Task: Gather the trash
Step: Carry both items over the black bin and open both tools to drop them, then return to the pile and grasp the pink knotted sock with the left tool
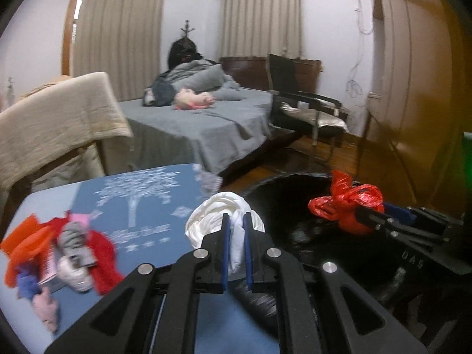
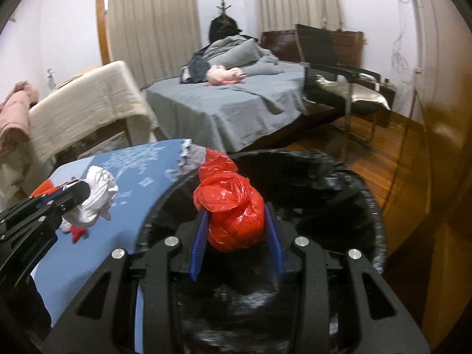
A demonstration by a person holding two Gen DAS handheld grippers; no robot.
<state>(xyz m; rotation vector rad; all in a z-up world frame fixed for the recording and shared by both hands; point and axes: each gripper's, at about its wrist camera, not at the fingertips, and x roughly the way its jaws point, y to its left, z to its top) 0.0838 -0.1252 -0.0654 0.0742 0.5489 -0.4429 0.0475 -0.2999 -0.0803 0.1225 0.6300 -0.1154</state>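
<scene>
My left gripper [image 1: 236, 221] is shut on a crumpled white plastic bag [image 1: 218, 215] at the table's right edge, beside the black-lined trash bin [image 1: 295, 206]. It also shows in the right wrist view [image 2: 98, 197]. My right gripper [image 2: 236, 215] is shut on a knotted red plastic bag [image 2: 233, 209] and holds it over the bin's opening [image 2: 339, 194]. The red bag also shows in the left wrist view [image 1: 345, 203]. A pile of red, orange, pink and grey trash [image 1: 59, 250] lies on the blue table [image 1: 147, 206] at the left.
A chair draped with a beige towel [image 1: 59, 118] stands behind the table. A bed with grey sheets [image 1: 200, 118] and a black chair [image 1: 301, 103] lie beyond. A wooden wardrobe [image 1: 413, 73] is at the right.
</scene>
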